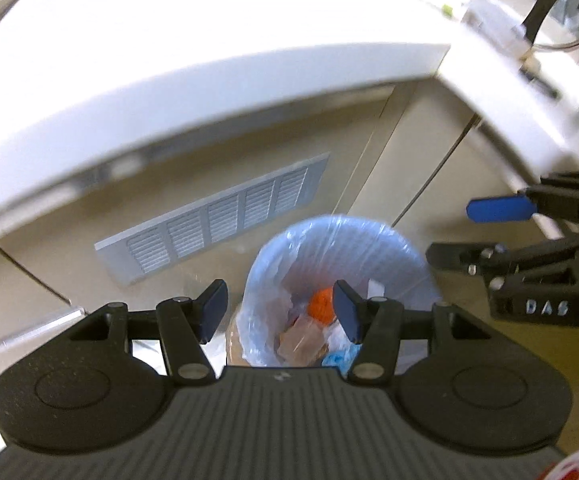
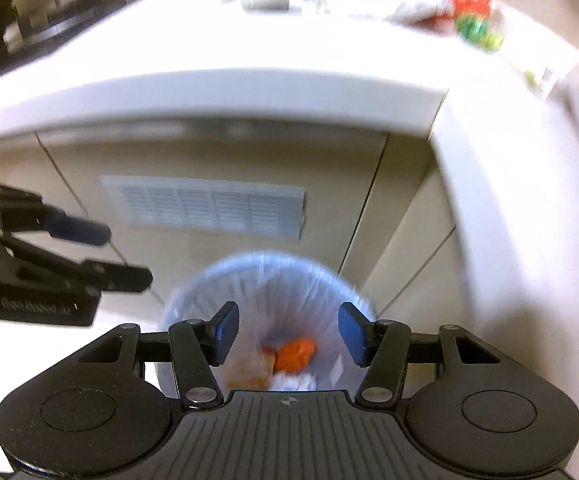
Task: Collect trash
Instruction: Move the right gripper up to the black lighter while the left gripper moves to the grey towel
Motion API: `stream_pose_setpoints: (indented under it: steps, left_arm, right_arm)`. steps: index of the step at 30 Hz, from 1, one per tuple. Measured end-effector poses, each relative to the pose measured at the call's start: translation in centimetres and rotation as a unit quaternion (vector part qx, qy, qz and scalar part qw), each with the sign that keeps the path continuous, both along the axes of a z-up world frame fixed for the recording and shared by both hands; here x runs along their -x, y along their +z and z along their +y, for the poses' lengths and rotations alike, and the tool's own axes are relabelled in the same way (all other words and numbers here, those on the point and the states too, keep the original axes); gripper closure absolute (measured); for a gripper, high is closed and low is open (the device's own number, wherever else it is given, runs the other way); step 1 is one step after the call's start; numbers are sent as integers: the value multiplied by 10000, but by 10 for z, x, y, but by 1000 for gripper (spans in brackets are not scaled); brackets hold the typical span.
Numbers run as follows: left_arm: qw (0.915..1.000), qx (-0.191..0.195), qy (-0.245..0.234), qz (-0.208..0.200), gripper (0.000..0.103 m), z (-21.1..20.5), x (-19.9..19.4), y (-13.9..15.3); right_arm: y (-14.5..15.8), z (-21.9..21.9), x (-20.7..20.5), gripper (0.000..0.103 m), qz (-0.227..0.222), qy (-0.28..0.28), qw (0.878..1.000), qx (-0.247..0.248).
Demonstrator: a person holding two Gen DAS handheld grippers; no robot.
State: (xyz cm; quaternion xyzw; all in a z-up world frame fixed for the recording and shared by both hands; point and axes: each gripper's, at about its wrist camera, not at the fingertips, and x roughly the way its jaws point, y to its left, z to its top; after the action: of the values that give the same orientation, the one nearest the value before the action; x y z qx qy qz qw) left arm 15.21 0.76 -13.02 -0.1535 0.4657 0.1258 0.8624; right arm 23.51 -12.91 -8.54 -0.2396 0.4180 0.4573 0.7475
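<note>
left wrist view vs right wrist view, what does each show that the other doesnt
Only the left wrist view shows a glass lid with a black handle at the counter's far right, and the right gripper from the side.

Only the right wrist view shows dark items at the counter's far left, and the left gripper from the side.

Both show the lined bin holding an orange scrap, the wall vent, the white counter with blurred litter, and both grippers open and empty.

Left gripper, fingers apart and empty, above lined bin
</note>
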Motion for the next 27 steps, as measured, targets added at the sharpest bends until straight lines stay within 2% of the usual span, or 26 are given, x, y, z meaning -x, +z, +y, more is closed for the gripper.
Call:
stream_pose_setpoints:
  steps: [6,11,13,15,20,27]
  left_arm:
    - [9986,-85,-166,-488,49,-5,0,41]
    - [9950,-242,-294,-927,45,-10,-10,74]
    - [9931,-279,-316,-1090,43,-11,-18,86]
    - [9915,-314,-331,-1219,42,-12,-27,95]
    - [9877,-427,-319,-1467,34,-13,-57,112]
    - [9843,-605,-294,-1635,21,-10,-91,124]
  right_arm:
    - [54,-12,1,48,-420,-235,9967,-652]
    - [90,-29,-6,47,-722,-720,9883,-1137]
    - [101,-37,-14,41,-838,-979,9834,-1280]
    - [109,-45,-23,24,-972,-1259,9770,-1418]
    - [120,-68,-53,20,-1172,-1894,9631,-1511]
    - [114,-96,-93,9,-1152,-2730,9421,-1570]
